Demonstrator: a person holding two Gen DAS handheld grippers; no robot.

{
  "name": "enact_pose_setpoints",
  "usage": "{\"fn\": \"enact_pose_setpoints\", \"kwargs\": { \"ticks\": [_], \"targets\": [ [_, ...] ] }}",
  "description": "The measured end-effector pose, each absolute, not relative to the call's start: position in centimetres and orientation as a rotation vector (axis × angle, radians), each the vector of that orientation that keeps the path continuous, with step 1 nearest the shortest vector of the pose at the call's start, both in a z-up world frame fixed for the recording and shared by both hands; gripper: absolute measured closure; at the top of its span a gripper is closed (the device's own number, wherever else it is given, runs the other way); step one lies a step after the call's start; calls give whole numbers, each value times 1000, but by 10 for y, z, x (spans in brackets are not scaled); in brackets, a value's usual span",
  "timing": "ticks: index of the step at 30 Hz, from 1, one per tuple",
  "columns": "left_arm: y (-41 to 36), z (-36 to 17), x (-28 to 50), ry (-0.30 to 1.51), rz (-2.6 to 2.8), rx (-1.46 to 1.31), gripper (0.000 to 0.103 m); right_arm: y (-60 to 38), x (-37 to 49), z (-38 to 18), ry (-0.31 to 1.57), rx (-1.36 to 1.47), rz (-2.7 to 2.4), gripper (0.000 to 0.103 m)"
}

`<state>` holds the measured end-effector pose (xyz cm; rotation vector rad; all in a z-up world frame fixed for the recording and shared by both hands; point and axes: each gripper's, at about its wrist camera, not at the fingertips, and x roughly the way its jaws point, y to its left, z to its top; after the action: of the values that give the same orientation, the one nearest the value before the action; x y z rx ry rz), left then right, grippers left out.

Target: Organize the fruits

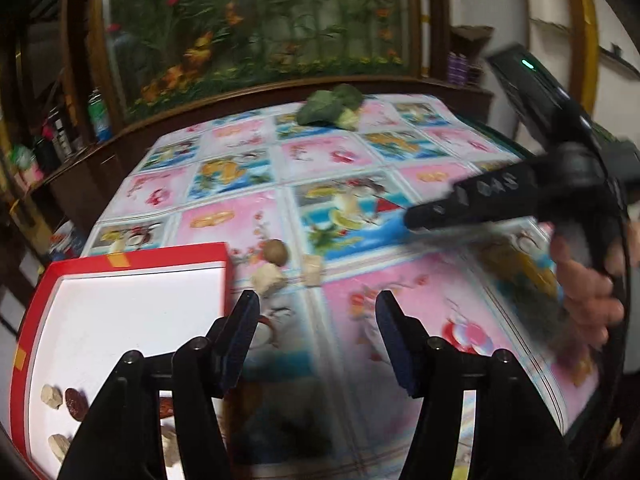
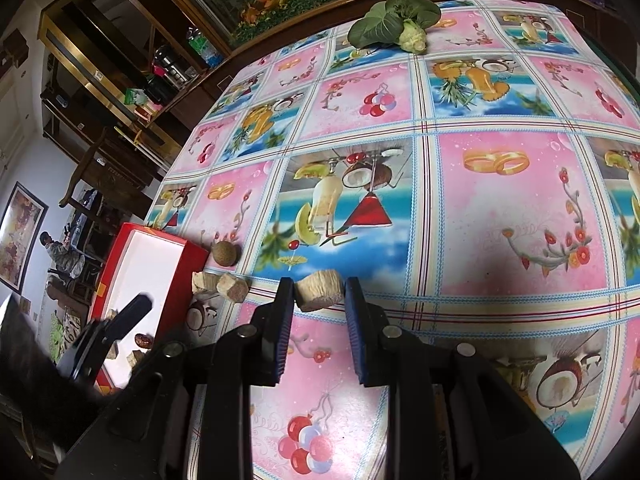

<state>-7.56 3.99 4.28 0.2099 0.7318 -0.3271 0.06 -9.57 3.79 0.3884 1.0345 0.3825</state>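
In the right wrist view my right gripper (image 2: 319,294) is shut on a beige fruit chunk (image 2: 320,290) low over the patterned tablecloth. Beside it lie two more beige chunks (image 2: 224,285) and a round brown fruit (image 2: 226,254), close to a red box (image 2: 140,276) with a white inside. My left gripper (image 1: 318,304) is open with nothing between its fingers, just right of the red box (image 1: 120,316). The box holds several beige pieces (image 1: 51,396) and a dark red fruit (image 1: 75,400). Ahead of the left fingers lie the round fruit (image 1: 275,252) and beige chunks (image 1: 268,278).
A leafy green vegetable (image 2: 394,20) lies at the table's far edge. A dark wooden cabinet with a flower picture (image 1: 256,24) stands behind the table. The right gripper's body (image 1: 480,196) and a hand (image 1: 584,292) fill the right side of the left wrist view, blurred.
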Motion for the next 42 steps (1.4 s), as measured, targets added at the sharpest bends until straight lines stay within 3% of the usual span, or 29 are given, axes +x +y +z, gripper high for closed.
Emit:
{"fn": "enact_pose_setpoints", "kwargs": {
  "ticks": [10,26,28,33,42],
  "targets": [
    [61,16,-39,925,-326,32,42,-100,2,37,1029,398,367,75],
    [59,11,3,896,-252,172,42,-97,1,38,1031,397,381,75],
    [56,8,2,901,-263,177,45,-97,1,36,1035,396,379,75],
    [51,9,0,890,-309,158,73,-95,2,37,1036,390,389,75],
    [44,12,-20,855,-244,144,75,-90,-1,37,1039,379,407,75]
  ]
}}
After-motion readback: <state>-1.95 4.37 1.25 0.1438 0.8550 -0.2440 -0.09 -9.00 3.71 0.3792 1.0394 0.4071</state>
